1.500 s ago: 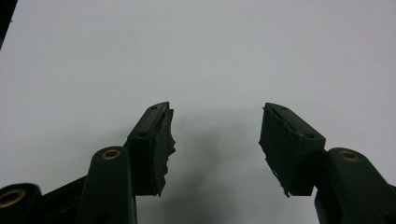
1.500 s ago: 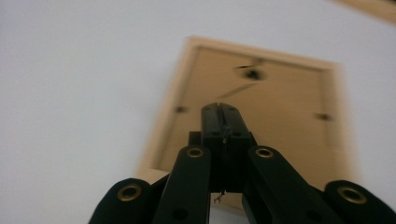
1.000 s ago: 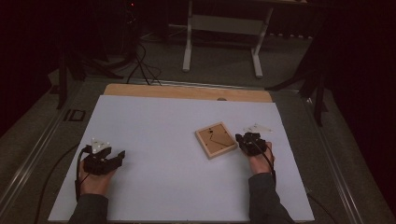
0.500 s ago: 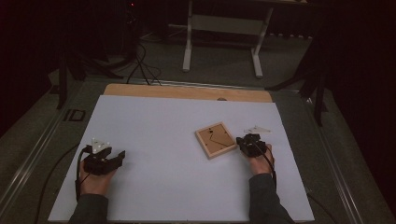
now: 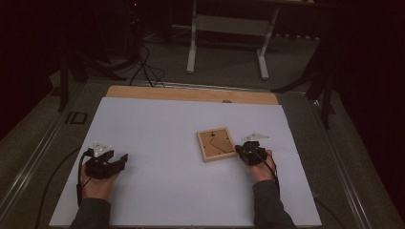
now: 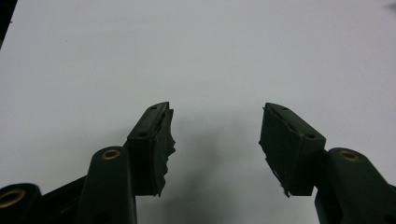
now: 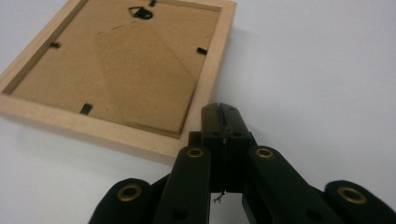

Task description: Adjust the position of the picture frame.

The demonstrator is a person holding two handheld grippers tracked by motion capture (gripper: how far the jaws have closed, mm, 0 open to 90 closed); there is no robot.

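We see a picture frame (image 5: 216, 144) of light wood, with a plain brown back and little black clips. Our right tool (image 5: 240, 150) is black with small gold rings, and so is our left tool (image 5: 125, 158). The surface (image 5: 162, 124) is white, with a light wood strip (image 5: 191, 94) along its far edge. Our sleeves (image 5: 272, 205) are dark grey.

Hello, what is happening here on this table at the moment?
A person sits at a white table with a two-jaw gripper in each hand. A wooden picture frame lies face down, its brown backing up. The right gripper, jaws shut with nothing between them, has its tips at the frame's near edge; whether they touch it I cannot tell. The left gripper rests far to the left, jaws open over bare table.
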